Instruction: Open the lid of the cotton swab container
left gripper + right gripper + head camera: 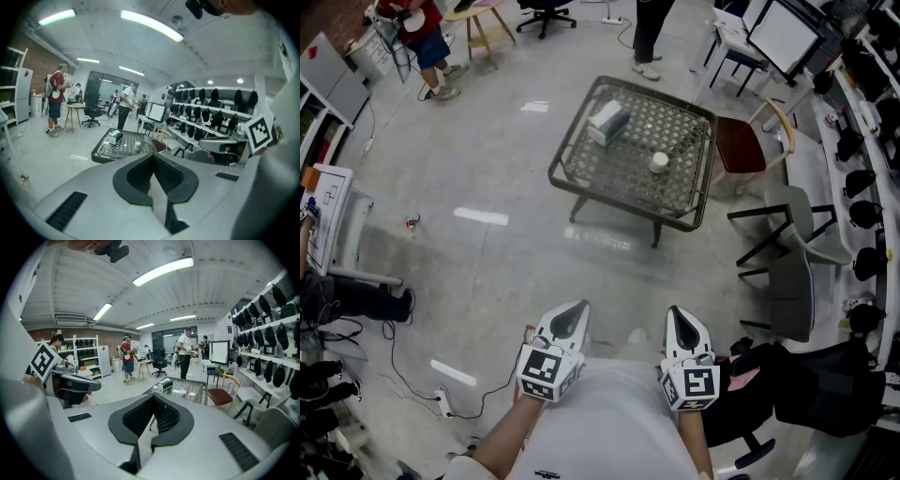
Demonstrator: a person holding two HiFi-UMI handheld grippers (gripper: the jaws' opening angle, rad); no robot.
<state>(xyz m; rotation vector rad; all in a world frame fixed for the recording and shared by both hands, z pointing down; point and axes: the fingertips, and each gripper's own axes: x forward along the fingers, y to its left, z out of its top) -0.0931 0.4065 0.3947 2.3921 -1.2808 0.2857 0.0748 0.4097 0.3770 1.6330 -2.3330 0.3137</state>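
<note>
The cotton swab container is a small white cylinder with its lid on, standing on a low mesh-topped table some way ahead of me. The left gripper view shows the container far off on the table. In the right gripper view the container is just as distant. My left gripper and right gripper are held close to my body, well short of the table. Both the left gripper and the right gripper are shut with nothing between the jaws.
A tissue box lies on the table's far left part. A brown-seated chair stands right of the table, and grey chairs stand nearer on the right. Cables and a power strip lie on the floor at left. People stand at the far side.
</note>
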